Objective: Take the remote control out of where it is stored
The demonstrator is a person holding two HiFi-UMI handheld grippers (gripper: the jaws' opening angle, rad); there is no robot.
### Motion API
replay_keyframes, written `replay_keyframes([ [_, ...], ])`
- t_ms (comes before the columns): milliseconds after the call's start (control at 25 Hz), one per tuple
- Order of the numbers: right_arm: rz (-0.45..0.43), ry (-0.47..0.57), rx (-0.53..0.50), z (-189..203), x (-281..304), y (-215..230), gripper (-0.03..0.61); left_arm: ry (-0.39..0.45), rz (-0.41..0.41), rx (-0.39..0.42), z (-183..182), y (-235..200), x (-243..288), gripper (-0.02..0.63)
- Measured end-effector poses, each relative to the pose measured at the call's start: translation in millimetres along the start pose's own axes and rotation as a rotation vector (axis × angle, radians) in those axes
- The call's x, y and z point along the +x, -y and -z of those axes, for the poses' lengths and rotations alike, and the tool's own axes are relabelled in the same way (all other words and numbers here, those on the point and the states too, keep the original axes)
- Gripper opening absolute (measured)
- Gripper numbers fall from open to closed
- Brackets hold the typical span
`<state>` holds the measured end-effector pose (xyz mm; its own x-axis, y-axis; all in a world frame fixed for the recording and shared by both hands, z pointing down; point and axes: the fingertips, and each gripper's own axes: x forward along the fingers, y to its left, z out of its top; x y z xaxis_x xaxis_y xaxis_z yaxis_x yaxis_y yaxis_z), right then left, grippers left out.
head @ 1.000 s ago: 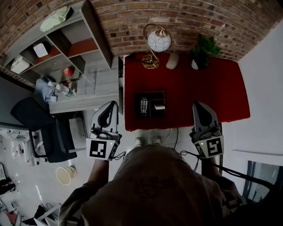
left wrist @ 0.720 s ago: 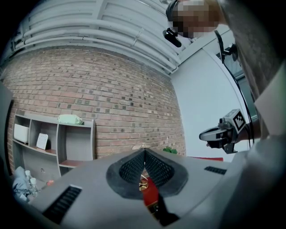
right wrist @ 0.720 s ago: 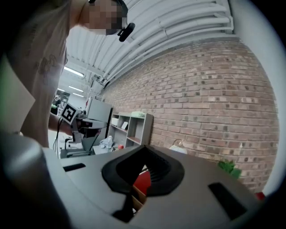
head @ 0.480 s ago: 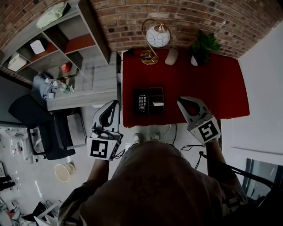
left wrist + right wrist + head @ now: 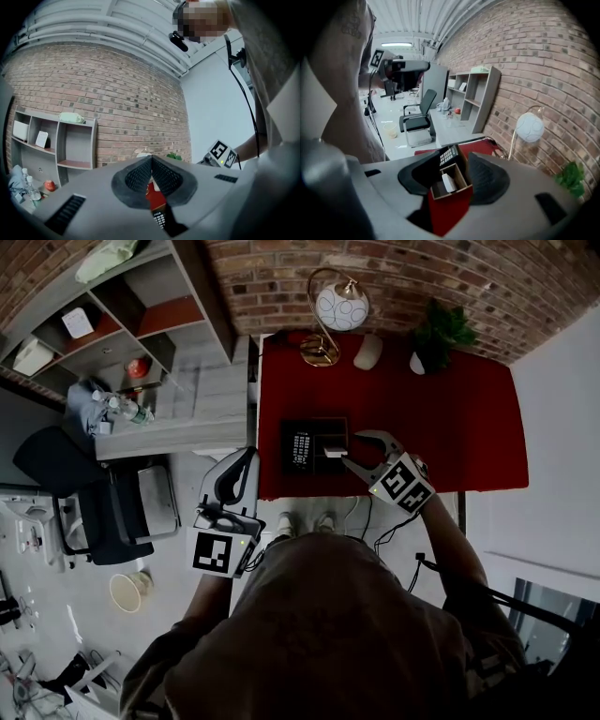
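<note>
A black remote control (image 5: pixel 301 448) lies in the left slot of a dark organiser box (image 5: pixel 331 430) near the front edge of the red table (image 5: pixel 450 427). My right gripper (image 5: pixel 349 449) hovers just right of the box, angled down at it. Its jaws have just been opening and stand open with nothing pressed between them. In the right gripper view the remote (image 5: pixel 448 154) and the box (image 5: pixel 459 176) with a small white item (image 5: pixel 448 183) show between the pads. My left gripper (image 5: pixel 230 486) is shut, held level over the floor left of the table.
At the back of the table stand a globe lamp (image 5: pixel 336 310), a white rounded object (image 5: pixel 367 352) and a potted plant (image 5: pixel 439 332). Left of the table are a grey desk (image 5: pixel 192 423), an open shelf unit (image 5: pixel 112 315) and an office chair (image 5: pixel 98 512).
My right gripper has dropped and swung left to the box, tilting downward, and its jaws went from shut to open. The left gripper has stayed in place.
</note>
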<state>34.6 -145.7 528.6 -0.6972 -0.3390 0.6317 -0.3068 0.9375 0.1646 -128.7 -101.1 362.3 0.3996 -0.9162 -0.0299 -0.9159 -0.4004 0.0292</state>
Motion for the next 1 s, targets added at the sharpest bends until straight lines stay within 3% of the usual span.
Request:
replay_keyframes([
  [240, -0.12, -0.181, -0.105, 63, 62, -19, 0.181, -0.009, -0.01, -0.014, 5, 2, 0, 0.011],
  [400, -0.163, -0.244, -0.129, 87, 87, -29, 0.181, -0.02, -0.025, -0.029, 10, 0, -2, 0.011],
  [800, -0.21, -0.357, -0.21, 116, 119, -36, 0.181, -0.042, -0.047, -0.037, 21, -4, 2, 0.011],
  [1000, -0.188, -0.395, -0.226, 125, 129, -30, 0.181, -0.042, -0.054, -0.034, 21, -6, 5, 0.011],
])
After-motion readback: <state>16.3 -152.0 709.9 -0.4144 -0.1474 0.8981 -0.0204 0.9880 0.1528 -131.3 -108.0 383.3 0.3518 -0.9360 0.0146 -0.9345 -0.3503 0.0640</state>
